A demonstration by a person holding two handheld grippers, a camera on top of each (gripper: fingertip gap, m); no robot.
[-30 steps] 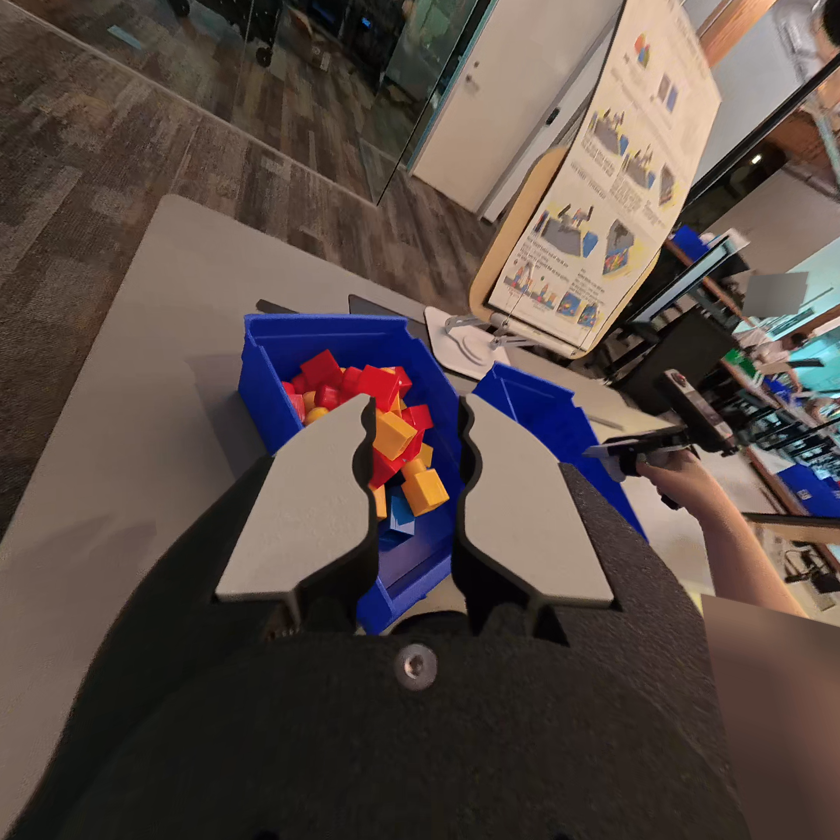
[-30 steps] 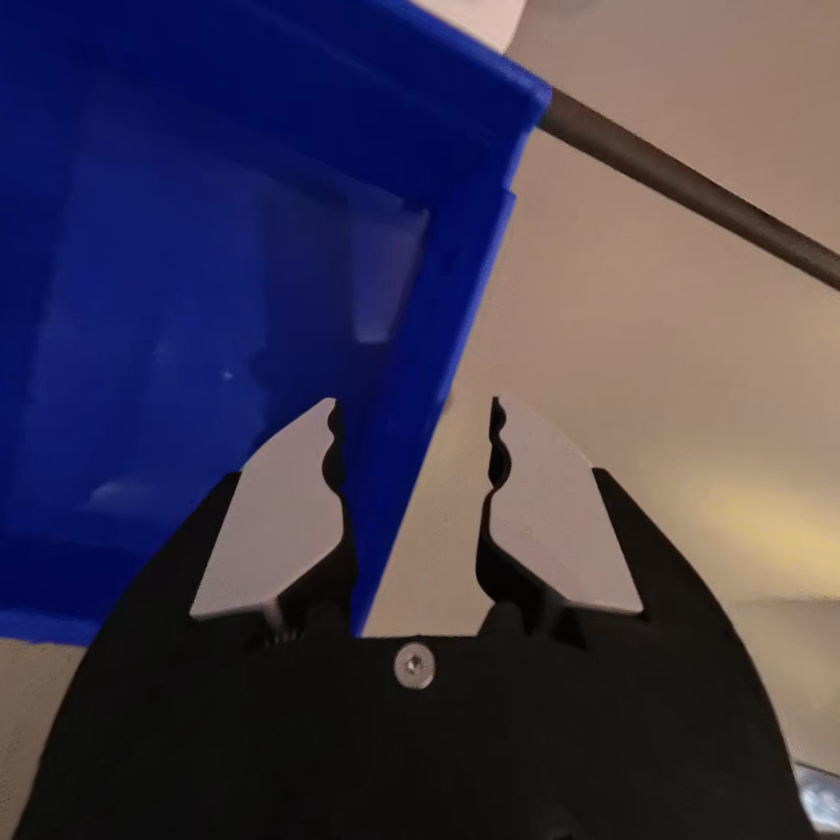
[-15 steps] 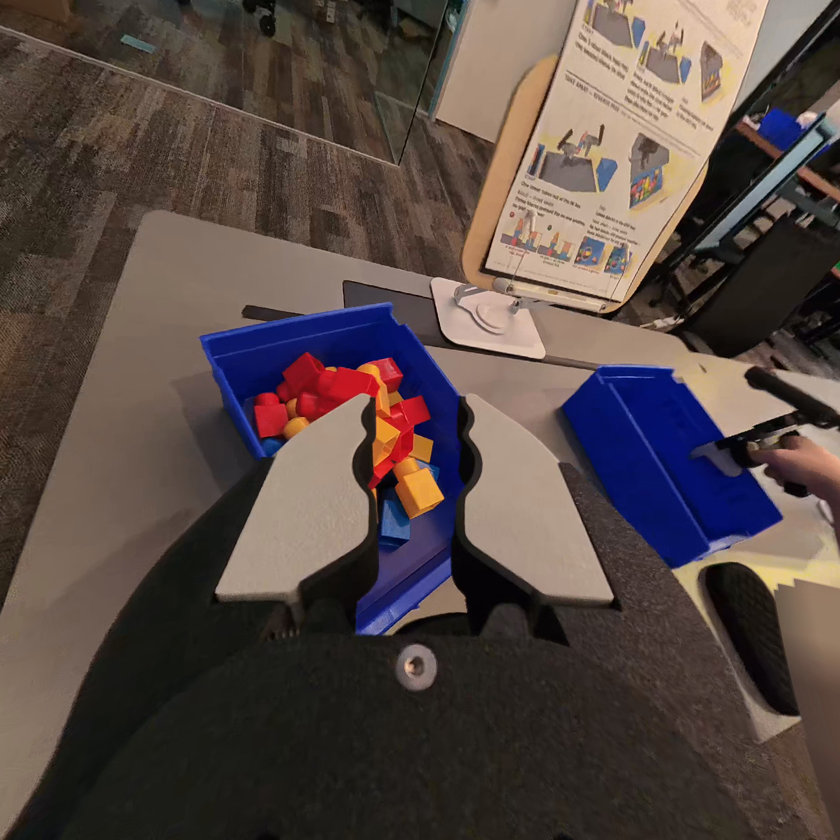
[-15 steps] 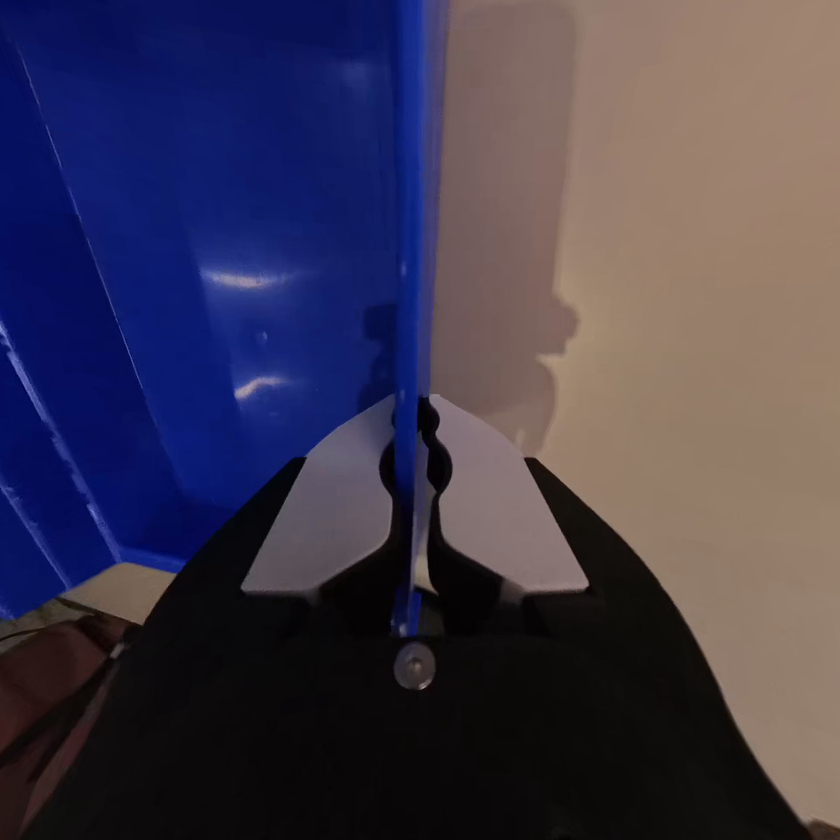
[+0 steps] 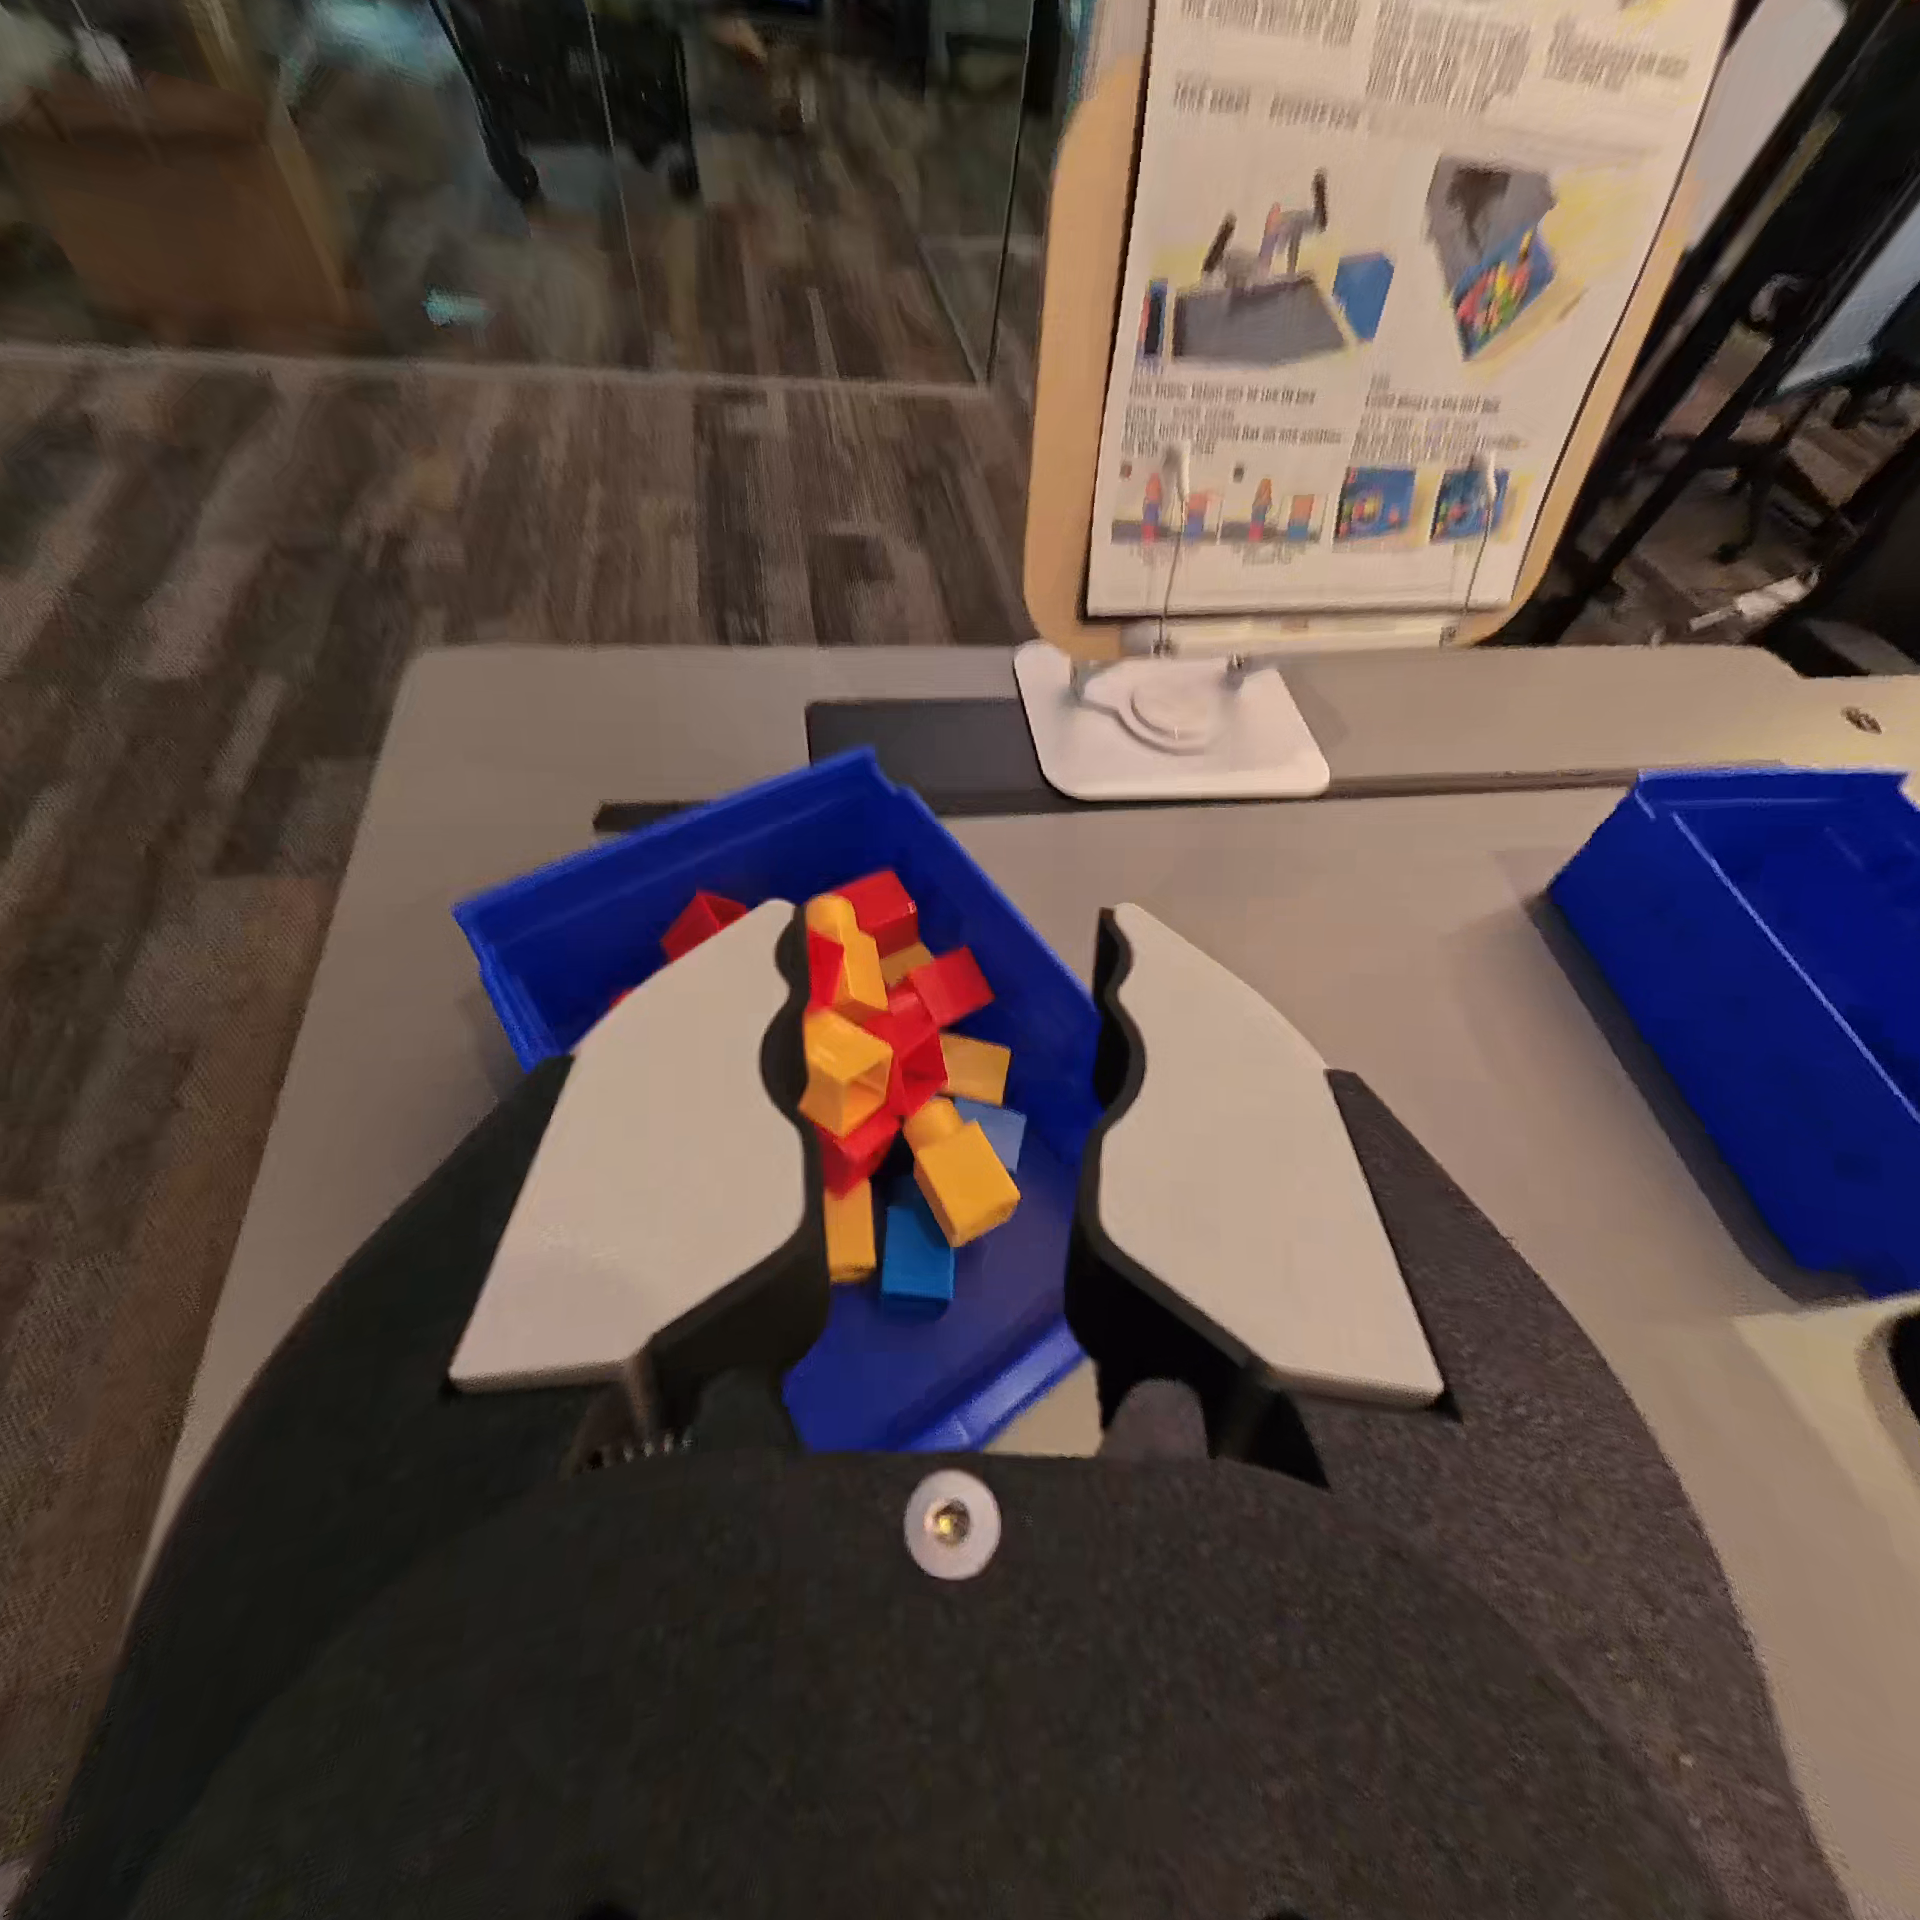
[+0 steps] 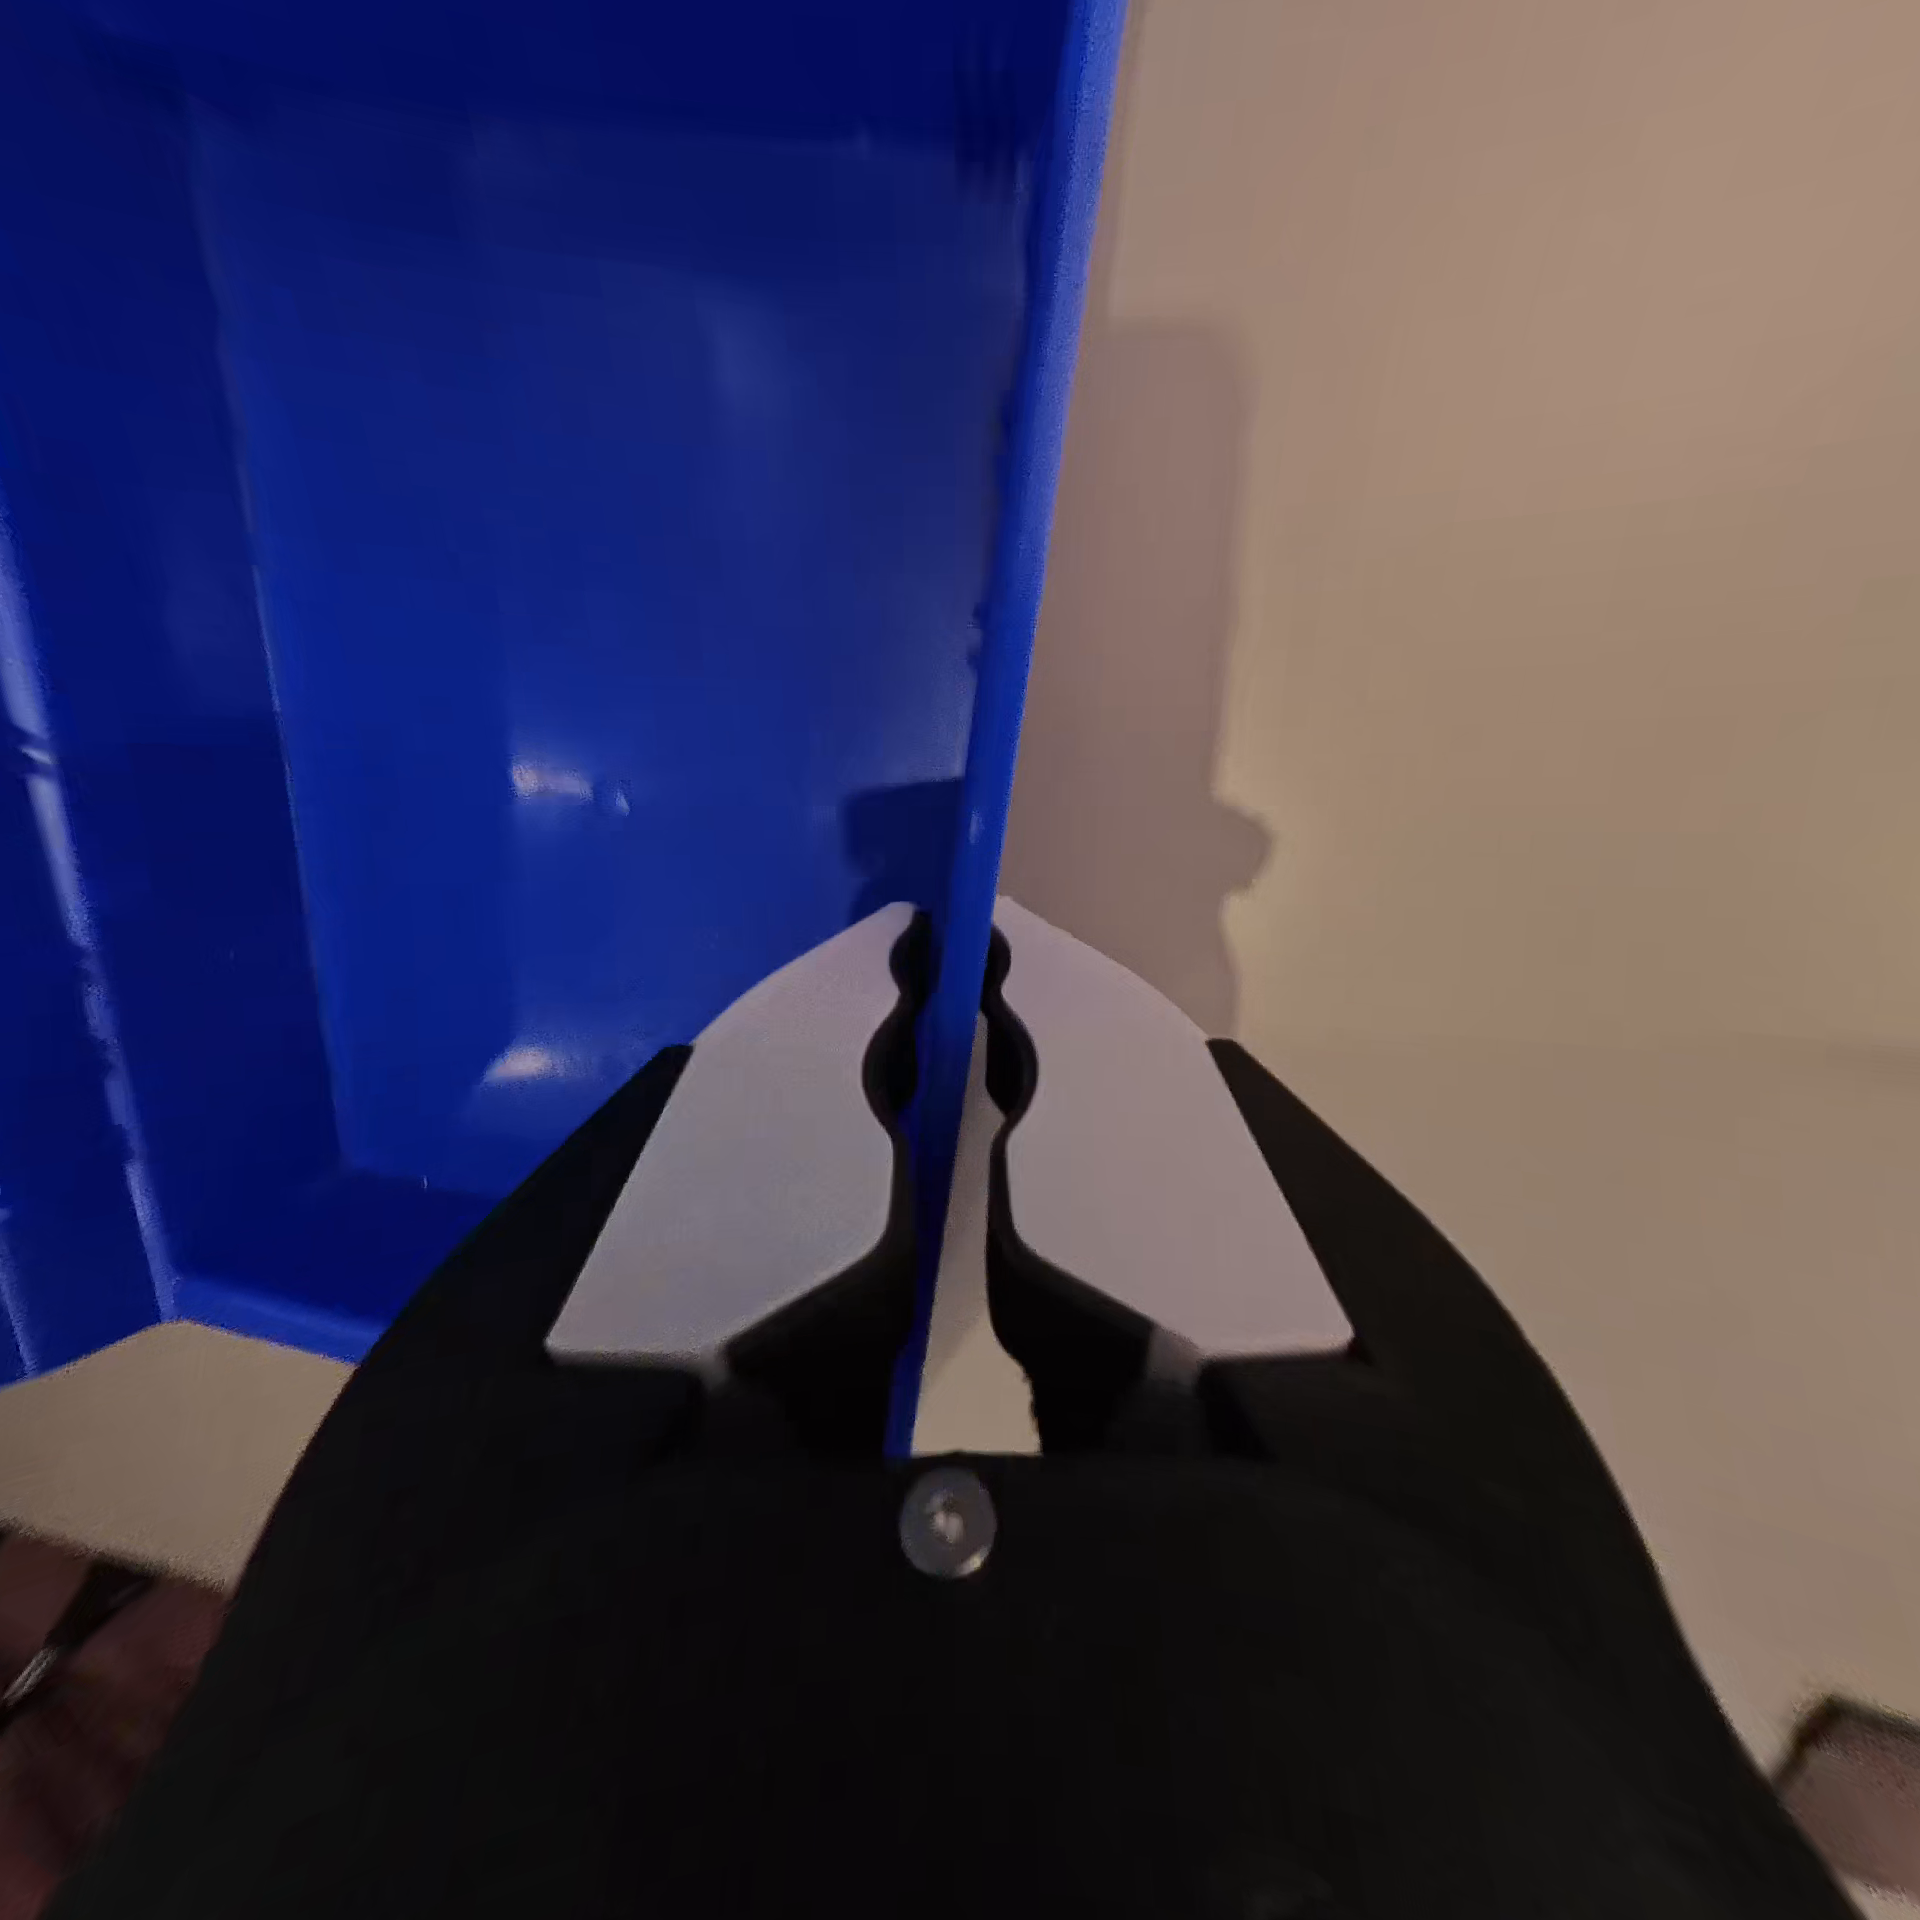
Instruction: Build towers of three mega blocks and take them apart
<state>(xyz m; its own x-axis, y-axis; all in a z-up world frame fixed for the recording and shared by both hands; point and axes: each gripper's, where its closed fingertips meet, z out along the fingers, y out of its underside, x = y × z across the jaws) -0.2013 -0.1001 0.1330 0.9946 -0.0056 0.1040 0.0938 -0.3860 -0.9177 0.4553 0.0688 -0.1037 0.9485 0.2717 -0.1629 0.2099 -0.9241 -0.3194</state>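
Observation:
In the left wrist view a blue bin (image 5: 644,904) on the grey table (image 5: 1299,935) holds several red, yellow and blue mega blocks (image 5: 883,1049). My left gripper (image 5: 948,914) hovers above this bin, open, with nothing between its pads. A second blue bin (image 5: 1766,987), with no blocks showing in it, stands at the right. In the right wrist view my right gripper (image 6: 954,920) is shut on the thin side wall (image 6: 1029,520) of that bin. One finger is inside the bin and one outside, and the bin's bare floor (image 6: 571,520) lies to the left.
An instruction poster (image 5: 1351,312) on a white stand base (image 5: 1164,738) stands at the table's far edge, on a dark strip (image 5: 914,738). Carpeted floor (image 5: 312,623) lies beyond the left and far edges. A dark recess (image 5: 1901,1371) is in the table at the right. About 70 cm separates my left fingertips from my right.
My left gripper's jaws have opened wider above the block bin. My right gripper closed on the other bin's side wall a second ago and still grips it.

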